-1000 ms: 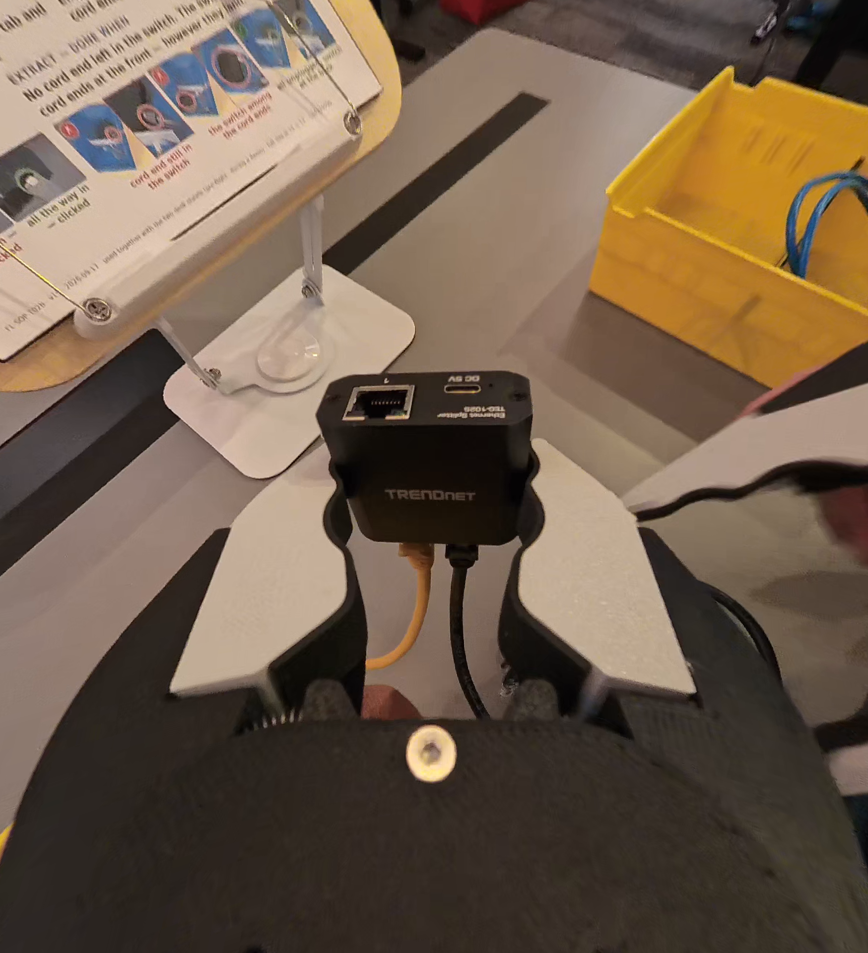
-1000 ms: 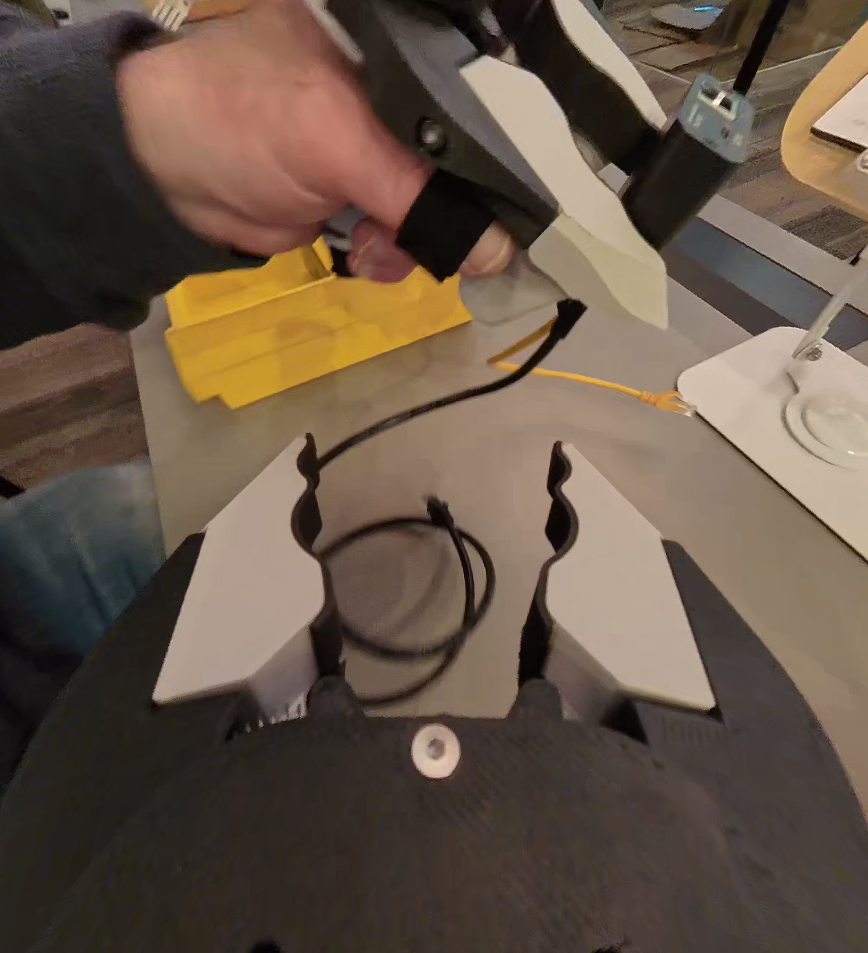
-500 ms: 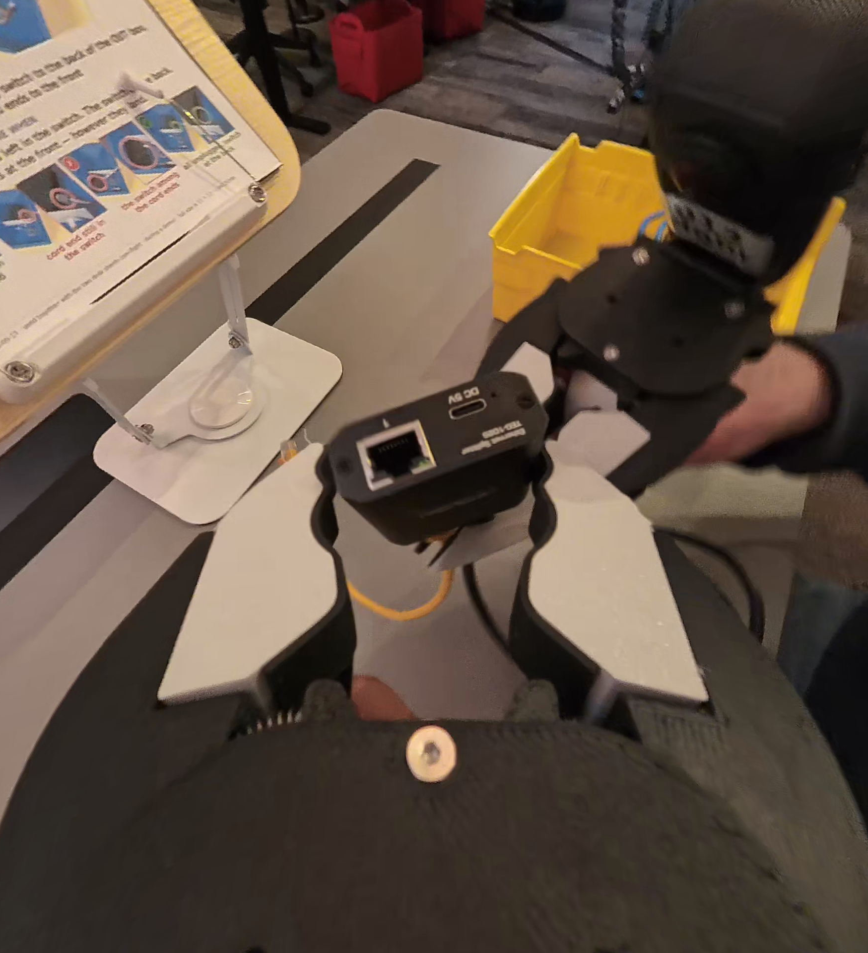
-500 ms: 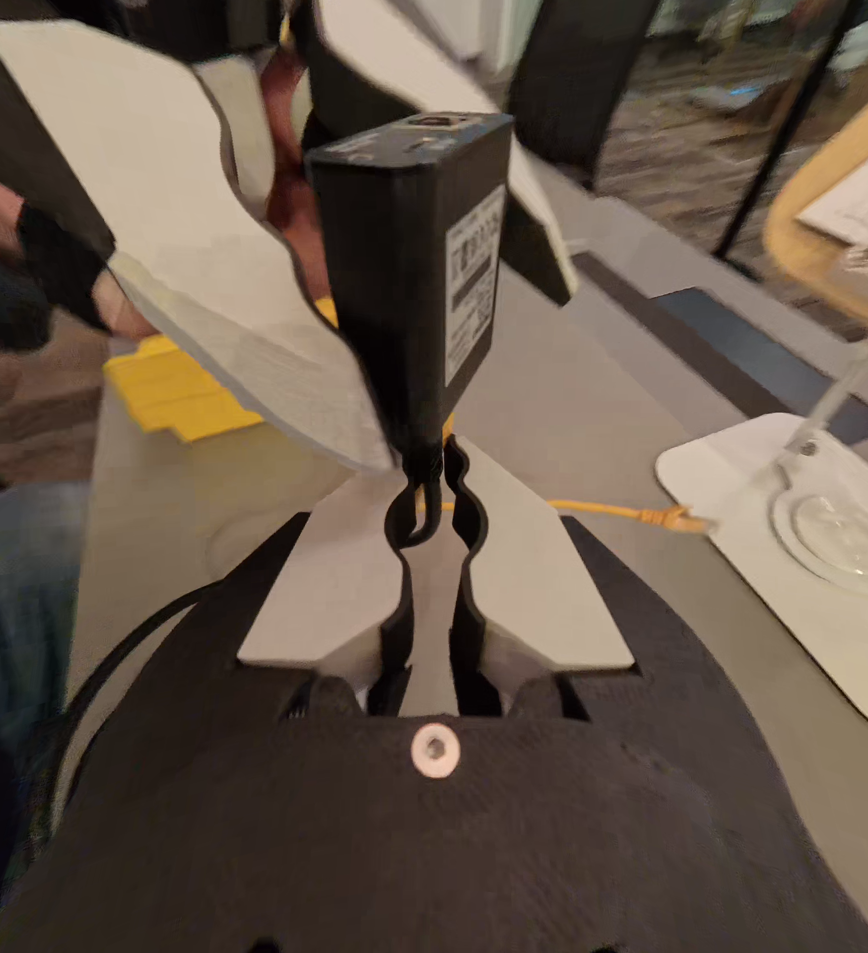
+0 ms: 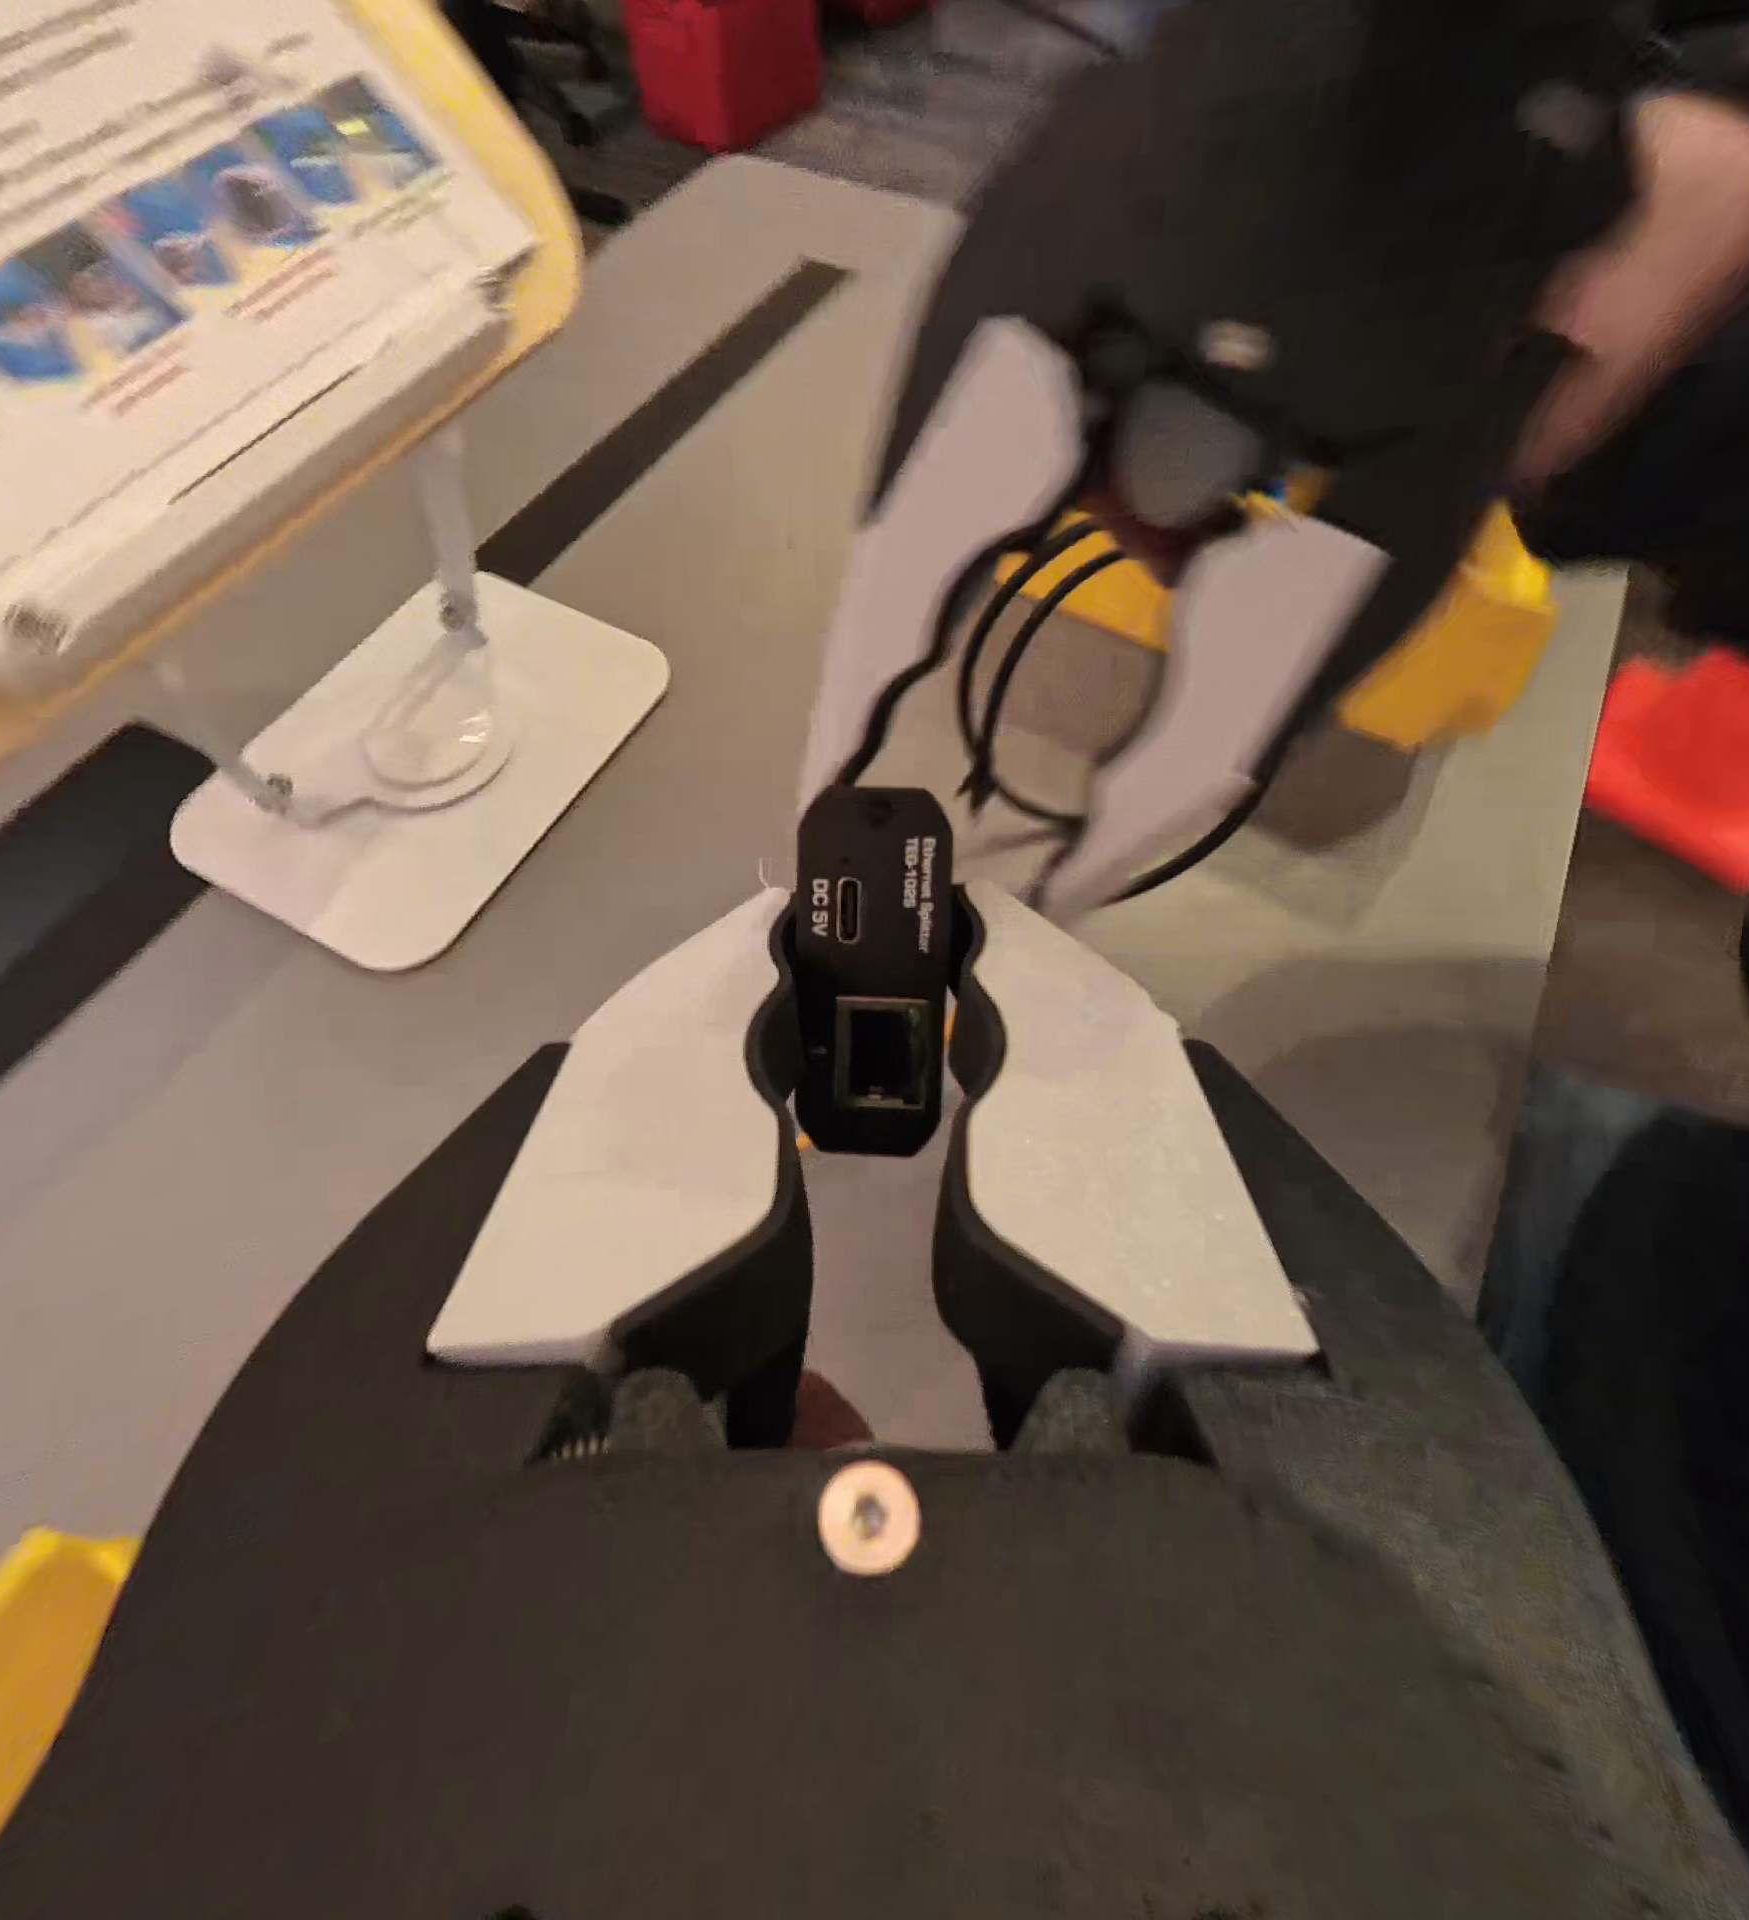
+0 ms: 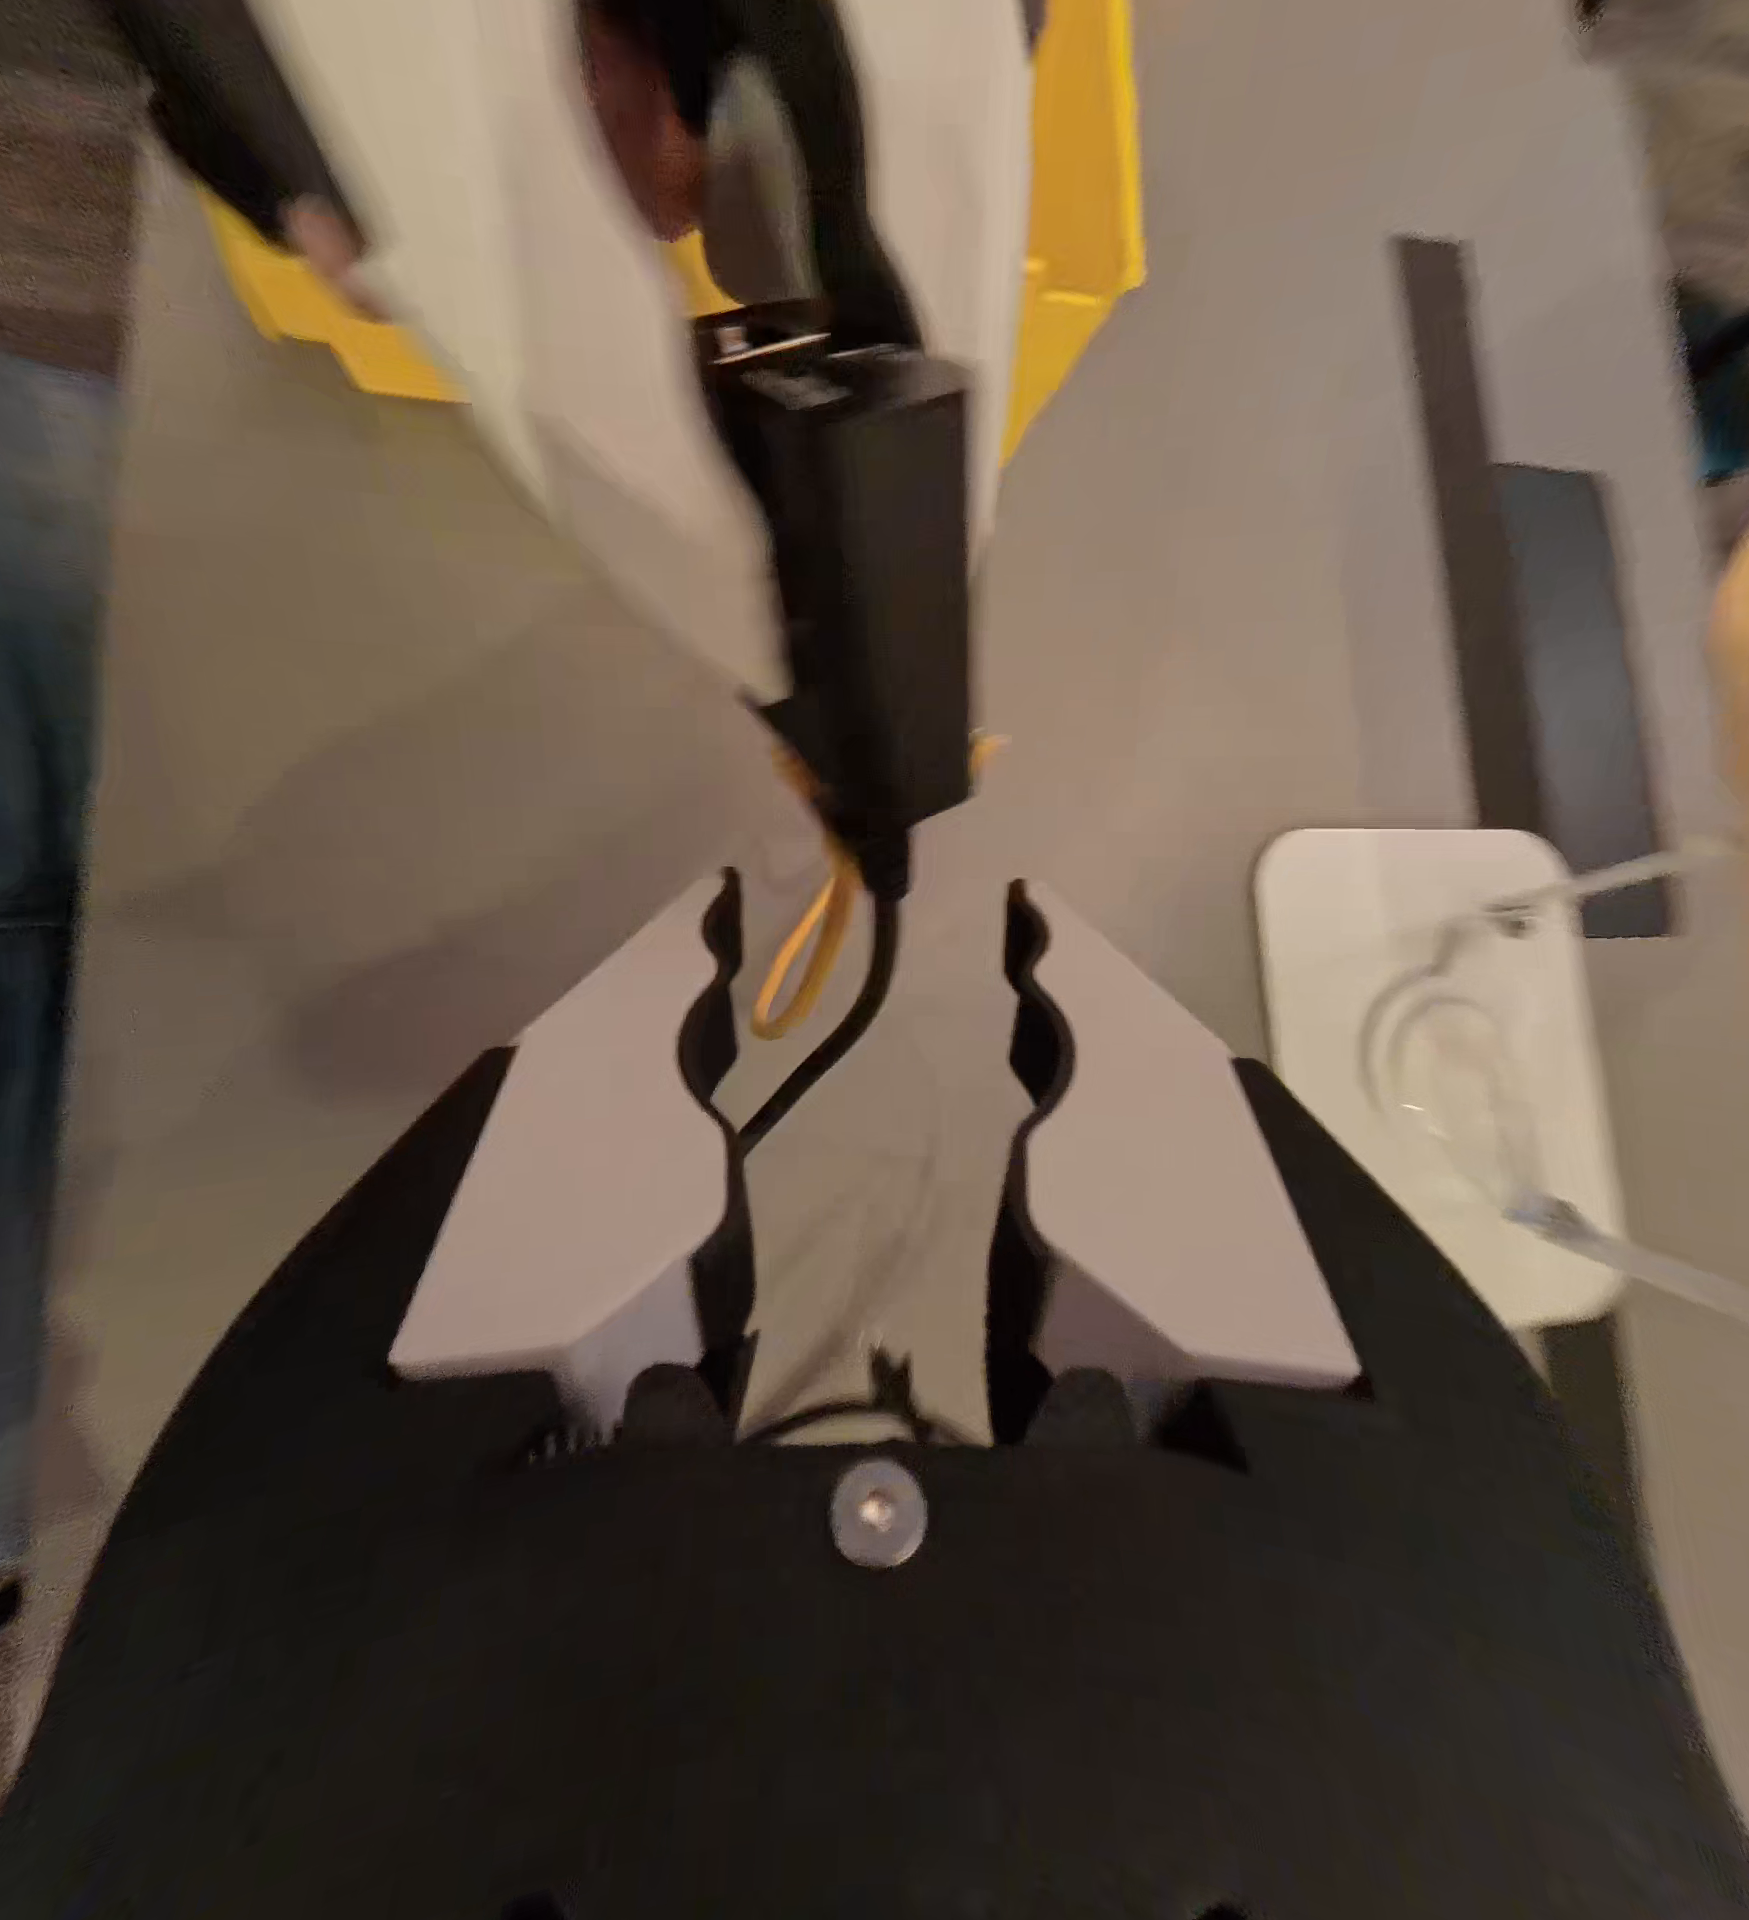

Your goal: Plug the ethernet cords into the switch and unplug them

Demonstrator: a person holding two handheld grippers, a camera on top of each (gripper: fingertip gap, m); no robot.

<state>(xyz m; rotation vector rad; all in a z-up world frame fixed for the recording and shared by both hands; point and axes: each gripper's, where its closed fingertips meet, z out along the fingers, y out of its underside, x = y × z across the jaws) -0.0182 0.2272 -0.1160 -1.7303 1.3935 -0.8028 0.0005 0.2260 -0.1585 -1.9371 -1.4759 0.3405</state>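
My left gripper (image 5: 872, 920) is shut on the black switch (image 5: 880, 1039), gripping its narrow sides and holding it above the grey table (image 5: 226, 1091). The switch's end with an empty port faces the camera. In the right wrist view the switch (image 6: 870, 582) hangs upright, with a black cord (image 6: 849, 1029) and a yellow cord (image 6: 797, 977) coming from its lower end. My right gripper (image 6: 872, 888) is open just below the switch. Both cords pass between its fingers, and neither pad presses on them. The right gripper also shows, blurred, in the left wrist view (image 5: 953, 831).
A yellow bin (image 5: 1452, 644) stands at the far right of the table, behind the right gripper. A document stand with a white base (image 5: 434, 769) and an instruction sheet (image 5: 174, 239) is at the left. Red boxes (image 5: 724, 62) sit on the floor beyond.
My left gripper re-gripped the switch across its thin sides; the switch has turned a quarter turn. My right gripper closed around the black cord under the switch, then opened again.
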